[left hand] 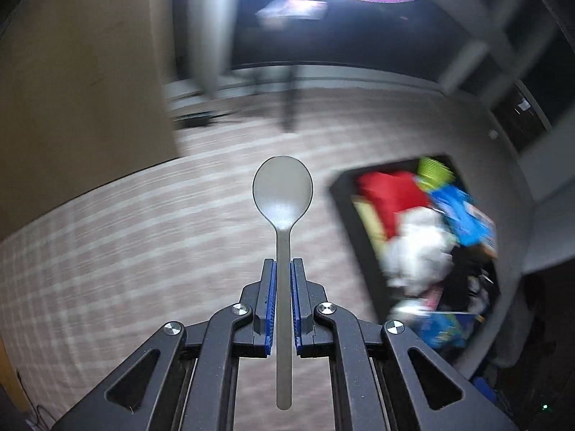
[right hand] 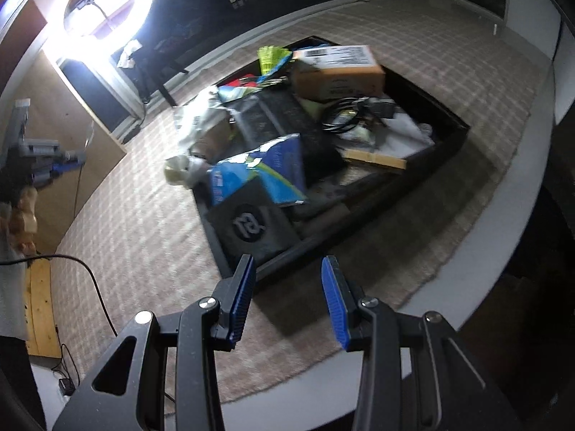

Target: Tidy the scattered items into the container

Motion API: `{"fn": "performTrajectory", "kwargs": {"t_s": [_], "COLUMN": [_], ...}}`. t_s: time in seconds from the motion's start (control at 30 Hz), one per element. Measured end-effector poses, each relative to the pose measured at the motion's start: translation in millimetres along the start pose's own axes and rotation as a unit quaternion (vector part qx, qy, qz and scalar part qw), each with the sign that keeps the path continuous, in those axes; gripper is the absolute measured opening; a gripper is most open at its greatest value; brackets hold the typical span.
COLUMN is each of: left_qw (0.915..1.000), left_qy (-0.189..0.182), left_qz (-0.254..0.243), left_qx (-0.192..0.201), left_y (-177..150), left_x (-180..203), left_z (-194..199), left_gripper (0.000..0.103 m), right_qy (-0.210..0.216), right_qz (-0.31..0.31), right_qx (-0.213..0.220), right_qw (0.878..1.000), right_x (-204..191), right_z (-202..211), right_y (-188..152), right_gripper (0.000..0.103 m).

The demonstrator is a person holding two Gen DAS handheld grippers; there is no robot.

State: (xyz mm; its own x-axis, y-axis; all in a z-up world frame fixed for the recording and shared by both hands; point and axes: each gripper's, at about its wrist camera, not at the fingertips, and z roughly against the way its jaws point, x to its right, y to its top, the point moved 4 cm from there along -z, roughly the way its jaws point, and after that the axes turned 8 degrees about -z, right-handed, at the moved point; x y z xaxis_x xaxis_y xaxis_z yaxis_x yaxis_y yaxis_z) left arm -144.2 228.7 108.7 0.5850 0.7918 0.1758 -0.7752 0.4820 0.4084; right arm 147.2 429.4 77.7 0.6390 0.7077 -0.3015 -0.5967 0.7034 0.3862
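My left gripper (left hand: 283,264) is shut on the handle of a grey spoon (left hand: 283,194), bowl pointing forward, held above the checked tablecloth (left hand: 143,251). The black container (left hand: 341,194) lies to its right, blurred, filled with red, white and blue items. In the right wrist view my right gripper (right hand: 289,269) is open and empty, just in front of the near edge of the container (right hand: 449,143). The container holds a cardboard box (right hand: 337,72), a black case with a logo (right hand: 251,230), a blue packet (right hand: 258,176), cables and paper. The left gripper shows far left in the right wrist view (right hand: 68,161).
A bright ring light (right hand: 104,3) stands at the back left. A black cable (right hand: 90,280) runs across the cloth at the left. The round table's white rim (right hand: 503,215) curves on the right. A crumpled wrapper (right hand: 179,172) lies by the container's left edge.
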Motion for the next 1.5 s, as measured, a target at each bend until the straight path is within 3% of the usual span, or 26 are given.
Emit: {"fn": "performTrajectory", "kwargs": {"t_s": [0.17, 0.37, 0.47, 0.53, 0.73, 0.93, 1.23, 1.5], "left_qw": [0.9973, 0.9908, 0.9894, 0.9895, 0.9908, 0.9959, 0.9972, 0.9911], "left_qy": [-0.022, -0.041, -0.017, -0.013, 0.005, 0.027, 0.073, 0.118], "left_qz": [-0.07, -0.128, -0.142, -0.14, -0.132, -0.085, -0.017, 0.06], "left_qx": [0.004, 0.015, 0.024, 0.03, 0.029, 0.017, 0.001, 0.001], "left_y": [12.5, 20.0, 23.3, 24.6, 15.5, -7.0, -64.6, -124.5], "left_x": [95.8, 177.8, 192.9, 194.3, 177.4, 131.3, 50.0, -20.2], "left_z": [-2.9, -1.8, -3.2, -1.8, 1.0, 2.5, 8.2, 30.2], "left_gripper": [0.007, 0.01, 0.055, 0.055, 0.055, 0.055, 0.055, 0.056], "right_qy": [-0.014, -0.019, -0.019, -0.018, -0.01, 0.008, 0.038, 0.063], "right_qz": [-0.012, -0.03, -0.033, -0.033, -0.022, 0.013, 0.079, 0.144], "right_qx": [0.009, 0.008, 0.008, 0.01, 0.01, -0.003, -0.029, -0.054], "right_qw": [1.0, 0.999, 0.999, 0.999, 1.0, 1.0, 0.996, 0.986], "right_x": [24.7, 52.2, 60.3, 63.6, 62.9, 40.2, -7.9, -61.4], "right_z": [10.8, 17.0, 19.9, 22.4, 22.8, 13.6, -6.2, -21.9], "right_y": [-1.5, -5.0, -5.4, -4.8, 0.3, 4.0, -2.7, -18.6], "right_gripper": [0.038, 0.038, 0.038, 0.038, 0.038, 0.038, 0.041, 0.042]}}
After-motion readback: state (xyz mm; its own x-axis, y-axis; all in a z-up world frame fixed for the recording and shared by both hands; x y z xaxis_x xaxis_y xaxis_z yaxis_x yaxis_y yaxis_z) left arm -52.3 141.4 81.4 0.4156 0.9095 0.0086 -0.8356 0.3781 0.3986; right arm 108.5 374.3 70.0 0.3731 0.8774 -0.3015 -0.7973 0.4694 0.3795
